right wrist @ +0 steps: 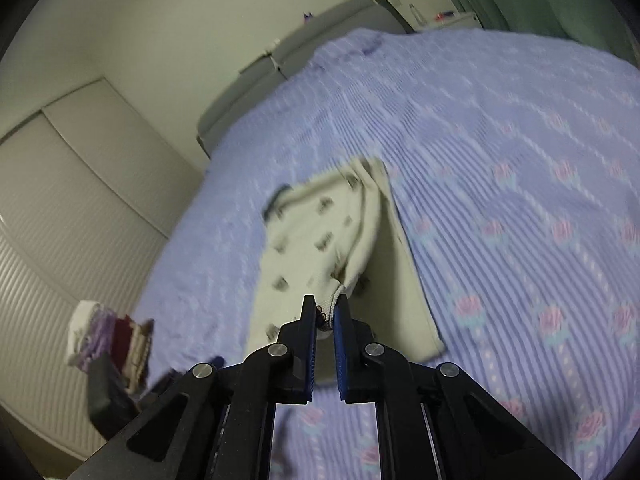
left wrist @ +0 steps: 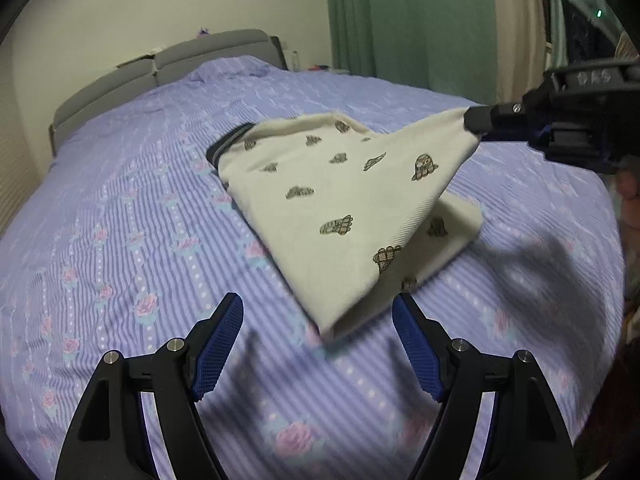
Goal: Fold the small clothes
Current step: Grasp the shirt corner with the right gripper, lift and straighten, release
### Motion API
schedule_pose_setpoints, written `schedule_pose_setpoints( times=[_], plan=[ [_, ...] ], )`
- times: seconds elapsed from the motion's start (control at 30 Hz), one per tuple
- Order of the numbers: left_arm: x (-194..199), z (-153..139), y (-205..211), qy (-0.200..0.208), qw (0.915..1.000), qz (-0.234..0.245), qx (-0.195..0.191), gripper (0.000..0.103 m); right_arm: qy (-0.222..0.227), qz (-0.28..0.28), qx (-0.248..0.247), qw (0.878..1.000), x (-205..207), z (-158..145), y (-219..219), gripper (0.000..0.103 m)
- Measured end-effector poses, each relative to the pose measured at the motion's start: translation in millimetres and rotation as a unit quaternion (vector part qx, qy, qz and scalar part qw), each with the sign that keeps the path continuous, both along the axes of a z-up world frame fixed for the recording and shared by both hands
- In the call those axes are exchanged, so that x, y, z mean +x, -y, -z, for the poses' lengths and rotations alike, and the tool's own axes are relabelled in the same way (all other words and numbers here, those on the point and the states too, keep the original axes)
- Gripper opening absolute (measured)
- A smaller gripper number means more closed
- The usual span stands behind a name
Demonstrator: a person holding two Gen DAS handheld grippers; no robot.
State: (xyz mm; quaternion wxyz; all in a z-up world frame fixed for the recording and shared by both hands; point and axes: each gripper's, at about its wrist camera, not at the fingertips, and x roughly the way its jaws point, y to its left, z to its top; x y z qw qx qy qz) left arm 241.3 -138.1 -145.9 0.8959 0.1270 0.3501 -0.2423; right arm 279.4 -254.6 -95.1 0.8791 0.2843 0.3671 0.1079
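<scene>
A small cream garment (left wrist: 340, 208) printed with dark plaid animal shapes lies on the bed, with a dark striped cuff (left wrist: 226, 144) at its far left end. My right gripper (left wrist: 474, 120) is shut on one corner of it and holds that corner up, so the cloth stretches in a slanted sheet over the lower layer. In the right wrist view the same gripper (right wrist: 326, 308) pinches a bunched edge of the garment (right wrist: 316, 236) between its blue pads (right wrist: 342, 344). My left gripper (left wrist: 318, 308) hovers open just in front of the garment's near corner, with nothing between its fingers.
The bed (left wrist: 120, 220) has a lilac striped cover with pink roses and a grey headboard (left wrist: 160, 68). Green curtains (left wrist: 400, 20) hang at the back right. A pile of folded clothes (right wrist: 108, 340) sits at the bed's left side, beside white wardrobe doors (right wrist: 60, 200).
</scene>
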Motion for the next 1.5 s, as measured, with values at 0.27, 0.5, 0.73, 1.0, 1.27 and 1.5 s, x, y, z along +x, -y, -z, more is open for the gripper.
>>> schedule_pose_setpoints(
  times=[0.27, 0.5, 0.73, 1.0, 1.27, 1.5],
  plan=[
    [10, 14, 1, 0.005, 0.9974, -0.070, 0.015, 0.060, 0.027, -0.003, -0.024, 0.999, -3, -22, 6, 0.009],
    [16, 17, -19, -0.037, 0.9919, -0.119, -0.023, 0.057, -0.020, 0.006, -0.062, 0.998, -5, 13, 17, 0.009],
    [12, 18, -21, -0.049, 0.9857, -0.158, -0.032, 0.057, -0.061, -0.008, -0.121, 0.991, -5, 49, 7, 0.009],
    [14, 26, -29, -0.074, 0.9787, -0.183, -0.058, 0.058, -0.067, -0.008, -0.141, 0.988, -5, 62, 7, 0.010],
    [11, 23, -40, -0.102, 0.9774, -0.168, -0.077, 0.069, -0.080, 0.007, -0.163, 0.983, -6, 65, 5, 0.025],
    [-3, -12, -67, -0.074, 0.9887, -0.103, -0.079, 0.072, -0.076, 0.067, -0.141, 0.985, -28, 46, 9, 0.048]
  ],
)
